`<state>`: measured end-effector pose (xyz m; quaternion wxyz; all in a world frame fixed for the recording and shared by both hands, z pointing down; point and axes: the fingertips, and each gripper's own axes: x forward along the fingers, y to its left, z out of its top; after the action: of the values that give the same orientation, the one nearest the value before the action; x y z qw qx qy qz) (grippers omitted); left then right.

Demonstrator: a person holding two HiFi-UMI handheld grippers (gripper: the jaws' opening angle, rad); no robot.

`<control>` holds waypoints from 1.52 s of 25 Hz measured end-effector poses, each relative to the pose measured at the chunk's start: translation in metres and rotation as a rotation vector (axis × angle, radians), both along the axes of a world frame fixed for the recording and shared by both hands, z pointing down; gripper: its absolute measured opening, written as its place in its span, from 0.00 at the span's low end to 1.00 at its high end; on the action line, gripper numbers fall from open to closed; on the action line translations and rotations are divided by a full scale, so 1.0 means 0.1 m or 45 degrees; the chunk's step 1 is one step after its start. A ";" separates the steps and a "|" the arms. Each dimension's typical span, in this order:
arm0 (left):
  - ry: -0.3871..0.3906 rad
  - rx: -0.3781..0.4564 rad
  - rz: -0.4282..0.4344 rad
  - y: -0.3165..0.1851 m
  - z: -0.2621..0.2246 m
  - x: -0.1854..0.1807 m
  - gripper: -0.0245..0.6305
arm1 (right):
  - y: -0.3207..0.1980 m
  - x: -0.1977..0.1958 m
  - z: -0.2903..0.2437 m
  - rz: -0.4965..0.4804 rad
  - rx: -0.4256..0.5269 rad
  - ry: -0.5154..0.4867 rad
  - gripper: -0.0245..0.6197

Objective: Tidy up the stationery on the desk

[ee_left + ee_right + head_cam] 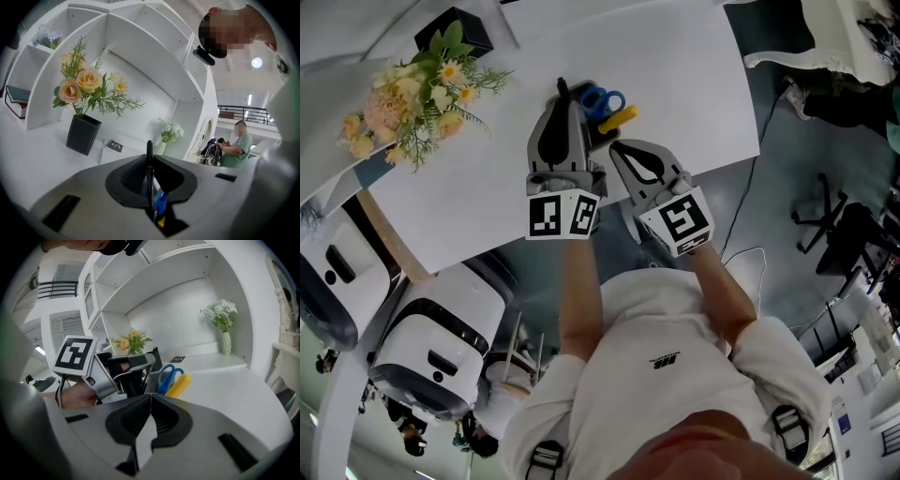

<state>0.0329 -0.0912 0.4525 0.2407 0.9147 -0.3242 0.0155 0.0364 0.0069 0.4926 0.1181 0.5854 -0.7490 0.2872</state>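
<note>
Pen (149,161) between left tongs (565,101) above desk (675,75)

Lower centre: left gripper (150,180), jaws pinched on black pen (149,157), upright, tip poking above jaws. Blue and yellow bits (161,212) in gap below pen, too unclear to name. Left of centre: black square vase (83,135) with peach roses (78,86) on white shelf (33,154). Small black card (114,146) just right of vase. Centre: small vase of white flowers (168,134). Far left: books (17,99) in side compartment. Right edge: person in green shirt (237,149), well back.
</note>
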 end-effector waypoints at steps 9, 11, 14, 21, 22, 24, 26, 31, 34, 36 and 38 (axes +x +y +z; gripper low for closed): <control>-0.075 0.044 0.032 0.07 0.01 -0.03 0.04 | -0.01 0.03 -0.03 0.007 0.014 0.002 0.04; -0.114 0.073 0.039 0.07 -0.02 -0.04 0.04 | -0.02 0.04 -0.07 0.010 0.024 0.006 0.04; -0.173 0.107 0.048 0.08 -0.07 -0.08 0.04 | -0.04 0.08 -0.13 0.014 0.041 0.012 0.04; -0.268 0.132 0.082 0.21 -0.19 -0.22 0.04 | -0.03 0.14 -0.35 0.027 0.077 0.045 0.03; -0.281 0.135 0.089 0.24 -0.21 -0.24 0.04 | -0.02 0.15 -0.38 0.029 0.081 0.046 0.03; -0.302 0.139 0.104 0.30 -0.24 -0.27 0.04 | -0.01 0.18 -0.43 0.031 0.085 0.050 0.03; -0.315 0.138 0.113 0.36 -0.26 -0.30 0.04 | 0.01 0.20 -0.48 0.030 0.092 0.056 0.03; -0.339 0.151 0.121 0.46 -0.35 -0.35 0.04 | 0.03 0.23 -0.63 0.015 0.121 0.072 0.03; -0.349 0.162 0.130 0.52 -0.40 -0.36 0.04 | 0.05 0.24 -0.70 0.003 0.134 0.077 0.03; -0.358 0.170 0.134 0.56 -0.43 -0.38 0.04 | 0.07 0.24 -0.76 -0.006 0.146 0.080 0.03; -0.366 0.174 0.135 0.61 -0.46 -0.40 0.04 | 0.11 0.24 -0.81 -0.015 0.154 0.082 0.03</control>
<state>-0.0074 -0.0298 0.4062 0.1278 0.9332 -0.3069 0.1367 0.0601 0.0178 0.4120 0.1083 0.5960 -0.7641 0.2219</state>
